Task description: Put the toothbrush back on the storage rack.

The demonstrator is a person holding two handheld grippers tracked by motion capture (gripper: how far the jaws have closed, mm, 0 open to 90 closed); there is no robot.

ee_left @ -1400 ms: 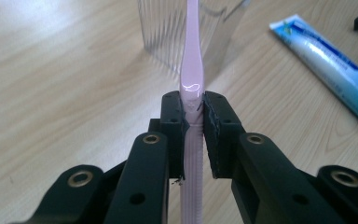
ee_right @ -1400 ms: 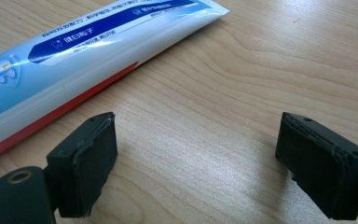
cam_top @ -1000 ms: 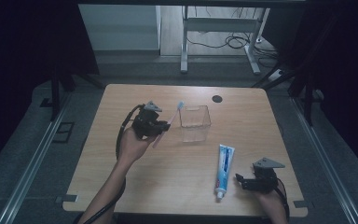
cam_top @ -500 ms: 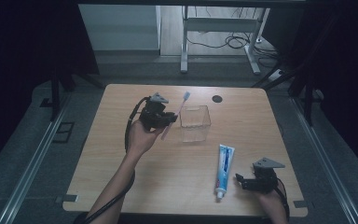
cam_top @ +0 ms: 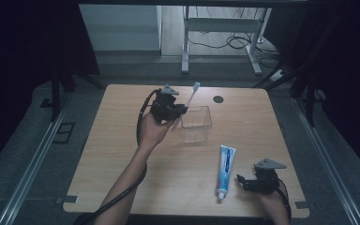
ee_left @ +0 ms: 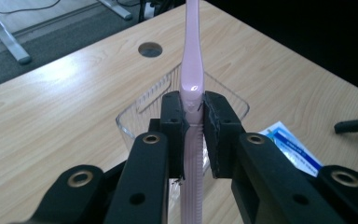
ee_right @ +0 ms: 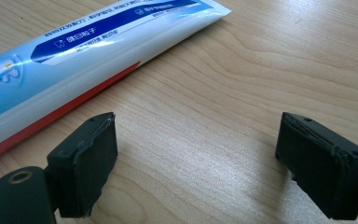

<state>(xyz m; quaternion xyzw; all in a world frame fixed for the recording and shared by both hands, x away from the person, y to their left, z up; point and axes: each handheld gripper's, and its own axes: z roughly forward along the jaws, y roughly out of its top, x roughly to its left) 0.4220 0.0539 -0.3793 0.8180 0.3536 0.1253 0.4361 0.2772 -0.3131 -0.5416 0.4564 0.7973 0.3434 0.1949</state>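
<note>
The table point(cam_top: 122, 159) lay under both claws. The bin point(cam_top: 197, 124) sat just beyond the left claw point(ee_left: 193, 116), which gripped the toothbrush point(ee_left: 191, 70), seemingly above it. The right claw point(ee_right: 196, 158) gaped beside the tube point(ee_right: 98, 51).

Dim high view with black edges; soft glare on the wooden table point(ee_left: 65, 93), near tool parts blurred.

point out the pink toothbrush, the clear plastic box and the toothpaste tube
Pink plastic toothbrush point(ee_left: 192, 70), left gripper view, on its neck above the jaws.
Clear square plastic box point(cam_top: 198, 126), high view, on its front wall.
Blue-and-white toothpaste tube point(cam_top: 225, 166), high view, mid-body.
</note>
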